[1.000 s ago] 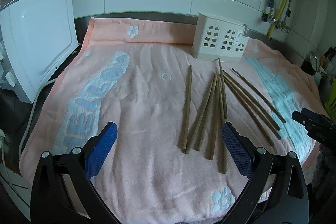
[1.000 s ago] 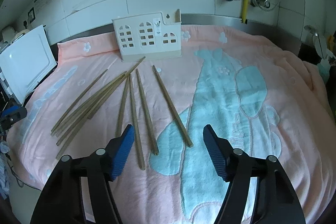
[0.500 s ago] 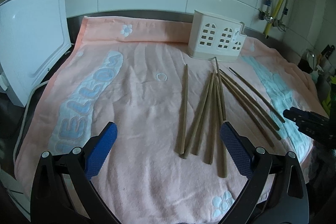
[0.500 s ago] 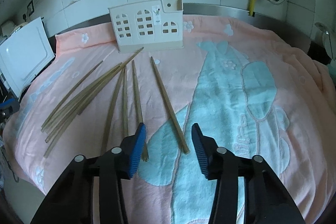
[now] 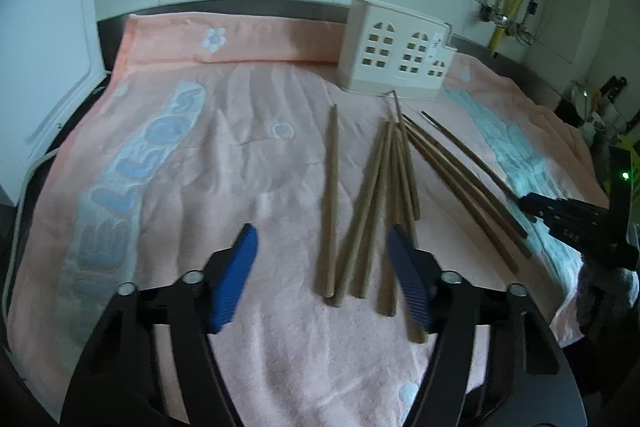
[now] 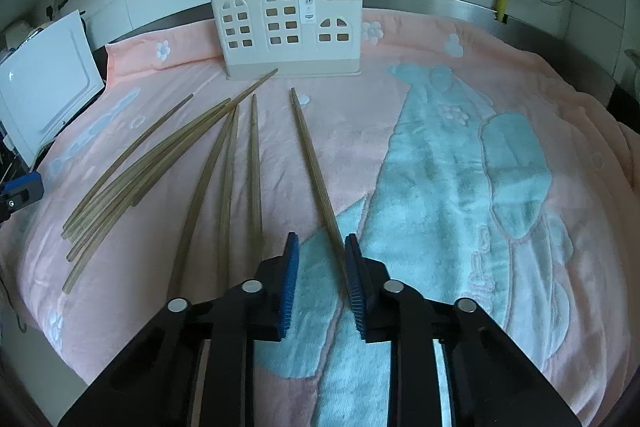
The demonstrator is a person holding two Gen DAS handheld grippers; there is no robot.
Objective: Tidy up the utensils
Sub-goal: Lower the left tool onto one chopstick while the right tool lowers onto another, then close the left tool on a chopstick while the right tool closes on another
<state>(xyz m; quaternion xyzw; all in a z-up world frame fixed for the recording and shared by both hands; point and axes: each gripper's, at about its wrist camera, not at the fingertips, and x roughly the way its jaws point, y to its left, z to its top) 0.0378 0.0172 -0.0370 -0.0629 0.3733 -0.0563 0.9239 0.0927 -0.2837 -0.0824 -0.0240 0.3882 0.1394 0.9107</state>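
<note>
Both views low over towel (image 5: 248,155), facing holder (image 5: 394,61) (image 6: 290,27) at back wall; left view from holder's left-front, right view nearer; chopsticks (image 5: 332,195) (image 6: 316,171) shared.

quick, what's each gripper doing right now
Left gripper: open, holding nothing, above the chopsticks.
Right gripper: partly open, around the near end of the rightmost chopstick, not yet clamped.

The near end of one chopstick (image 6: 316,171) is being hidden between the right gripper's (image 6: 320,247) pads. The appliance (image 5: 44,67) is being cut off by the frame edge. Contact cannot be told.
</note>
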